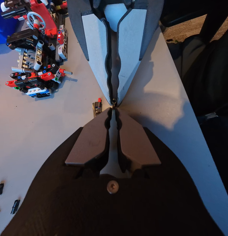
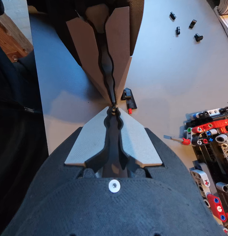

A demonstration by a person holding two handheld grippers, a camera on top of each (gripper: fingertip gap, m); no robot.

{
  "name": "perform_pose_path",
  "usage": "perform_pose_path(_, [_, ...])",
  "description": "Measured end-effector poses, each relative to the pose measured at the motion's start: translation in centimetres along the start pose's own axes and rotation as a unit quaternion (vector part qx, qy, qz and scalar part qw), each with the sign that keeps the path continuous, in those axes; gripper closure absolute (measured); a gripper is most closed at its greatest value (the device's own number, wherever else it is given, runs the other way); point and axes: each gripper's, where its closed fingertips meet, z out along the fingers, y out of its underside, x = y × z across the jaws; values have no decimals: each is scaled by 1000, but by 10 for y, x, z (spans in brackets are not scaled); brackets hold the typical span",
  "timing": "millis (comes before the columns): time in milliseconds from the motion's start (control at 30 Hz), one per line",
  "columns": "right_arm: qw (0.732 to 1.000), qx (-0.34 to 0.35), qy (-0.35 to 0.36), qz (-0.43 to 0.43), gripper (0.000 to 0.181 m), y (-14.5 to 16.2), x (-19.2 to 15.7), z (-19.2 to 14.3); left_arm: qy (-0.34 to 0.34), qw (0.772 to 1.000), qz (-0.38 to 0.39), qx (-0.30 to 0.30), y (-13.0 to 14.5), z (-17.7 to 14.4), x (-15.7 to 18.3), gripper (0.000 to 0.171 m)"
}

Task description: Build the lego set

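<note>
We are in the middle of a small joining step, tip to tip above the white worktop (image 1: 47, 127). Our left tongs (image 1: 113, 108) are clenched on the end of a slim black piece (image 2: 112, 97), and our right tongs (image 2: 113, 108) are clenched on a tiny black connector (image 2: 113, 109); the two parts meet right where the tips face each other. Next, we judge, comes a straight push along one line, with both grips kept firm so neither part twists out. The half-built model (image 1: 34, 57) sits well apart, far left in the left wrist view. A small black sub-assembly with a red pin (image 2: 128, 99) lies just beside the tips, and loose black pins (image 2: 187, 26) lie farther off.
</note>
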Motion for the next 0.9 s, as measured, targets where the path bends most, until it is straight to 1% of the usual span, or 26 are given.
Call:
perform_pose_path(200, [1000,-1,-4,-1,177,0,0,0,2,1000,3,-2,0,0,1,171])
perform_pose_path(333, [1000,-1,-4,0,177,0,-1,0,4,1000,-16,-7,0,0,1,171])
perform_pose_path(767, [1000,-2,1,-5,177,1,0,0,-10,1000,-12,-12,0,1,0,171])
perform_pose_path(900, [1000,-1,-1,9,177,1,2,-1,-12,1000,-18,-6,-1,2,-1,171])
